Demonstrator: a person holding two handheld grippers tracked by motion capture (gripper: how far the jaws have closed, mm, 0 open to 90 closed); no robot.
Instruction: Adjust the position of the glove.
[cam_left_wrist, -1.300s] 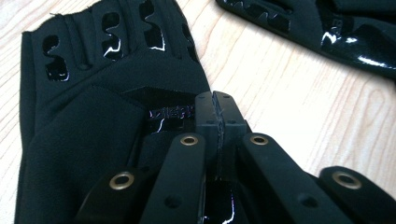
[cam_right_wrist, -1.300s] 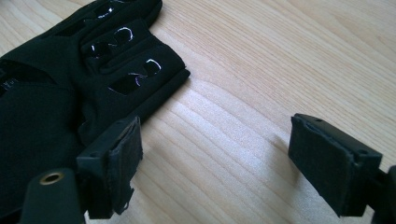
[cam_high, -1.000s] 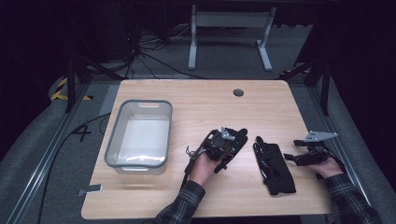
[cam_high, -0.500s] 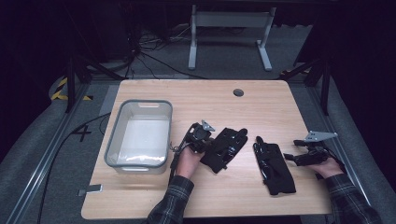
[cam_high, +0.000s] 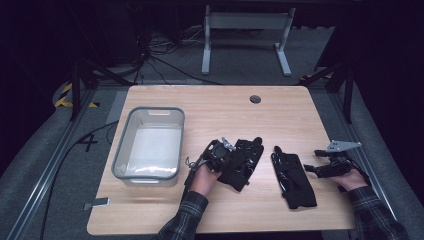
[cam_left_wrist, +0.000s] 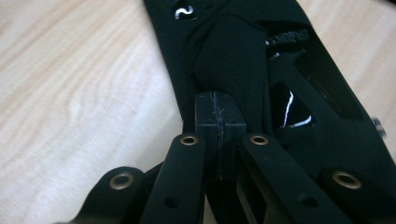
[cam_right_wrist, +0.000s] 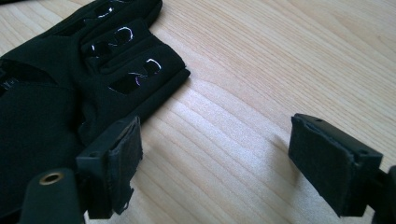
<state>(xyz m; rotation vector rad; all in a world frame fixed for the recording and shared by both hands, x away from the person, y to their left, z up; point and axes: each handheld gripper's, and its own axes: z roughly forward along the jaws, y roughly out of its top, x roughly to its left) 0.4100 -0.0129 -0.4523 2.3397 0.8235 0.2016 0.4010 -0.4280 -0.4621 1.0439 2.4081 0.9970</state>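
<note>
Two black gloves lie on the wooden table (cam_high: 215, 105). My left gripper (cam_high: 223, 156) is at the left edge of the left glove (cam_high: 245, 162). In the left gripper view its jaws (cam_left_wrist: 219, 123) are pressed together, with a fold of the glove (cam_left_wrist: 233, 56) running out from their tips. The right glove (cam_high: 294, 179) lies flat farther right. My right gripper (cam_high: 316, 169) rests just right of it, open. In the right gripper view bare wood shows between the pads (cam_right_wrist: 224, 154), and the glove (cam_right_wrist: 60, 79) lies to the left of the left pad.
A clear plastic bin (cam_high: 152, 111) stands at the table's left, close to my left hand. A small round hole (cam_high: 255, 99) sits near the table's far edge. A metal stand (cam_high: 245, 20) and cables are on the floor beyond.
My left hand drew left off the top of the left glove, then came back slightly right. The glove now lies more spread out. The right gripper and right glove have not moved.
</note>
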